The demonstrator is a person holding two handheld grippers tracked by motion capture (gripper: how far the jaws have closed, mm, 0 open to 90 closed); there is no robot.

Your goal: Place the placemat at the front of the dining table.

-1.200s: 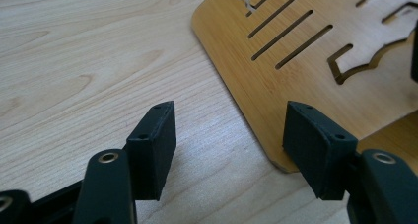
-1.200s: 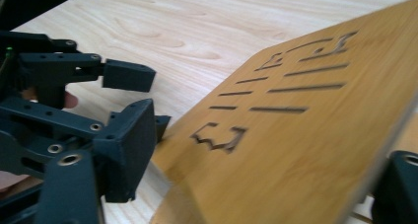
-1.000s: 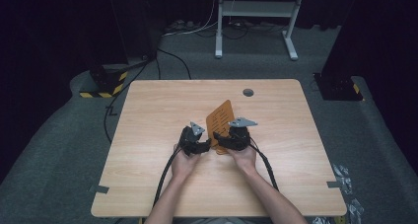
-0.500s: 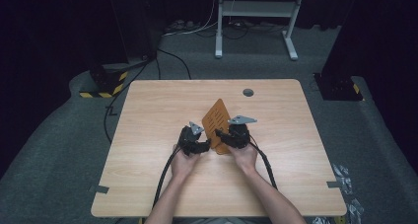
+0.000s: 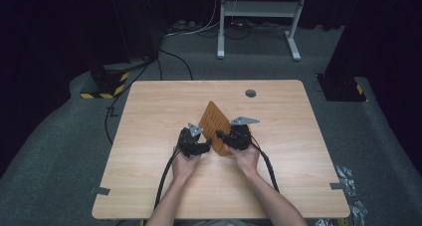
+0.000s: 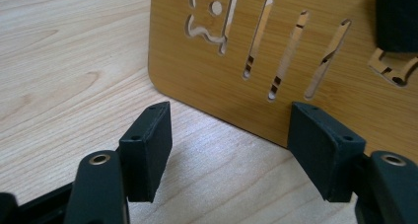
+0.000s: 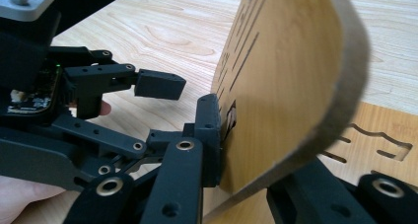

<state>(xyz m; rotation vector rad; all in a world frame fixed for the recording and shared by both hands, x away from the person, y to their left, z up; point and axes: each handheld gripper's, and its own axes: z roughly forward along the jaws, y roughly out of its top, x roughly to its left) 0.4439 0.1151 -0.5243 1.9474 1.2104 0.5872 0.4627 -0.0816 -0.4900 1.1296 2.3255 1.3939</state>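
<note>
Gripping the upper bamboo panel (image 7: 291, 86) by its lower edge, the right claw (image 7: 236, 169) has just been closing and now pinches the board between its jaws; the panel stands tilted up on edge, right of centre in the right gripper view. High view: the same panel (image 5: 215, 119) rises as an orange slab at mid-frame, leaning away toward the top of the picture, with the right claw (image 5: 225, 137) at its near corner.

A second slotted panel (image 7: 379, 130) lies flat on the bench (image 5: 149, 116), lower right of the right gripper view. Judgement: the two are hinged or stacked parts of one stand, and lifting one off the other is the work in hand.

Left claw (image 6: 229, 145): jaws wide apart, nothing between the pads. It sits low at the bottom of its own view, aimed at the panel's bottom edge (image 6: 256, 71), whose rounded corner lies just beyond the jaw tips, near but not touching. In the high view the left claw (image 5: 205, 145) waits just left of the panel. Likely it is placed to brace or take the board's edge once raised.
</note>
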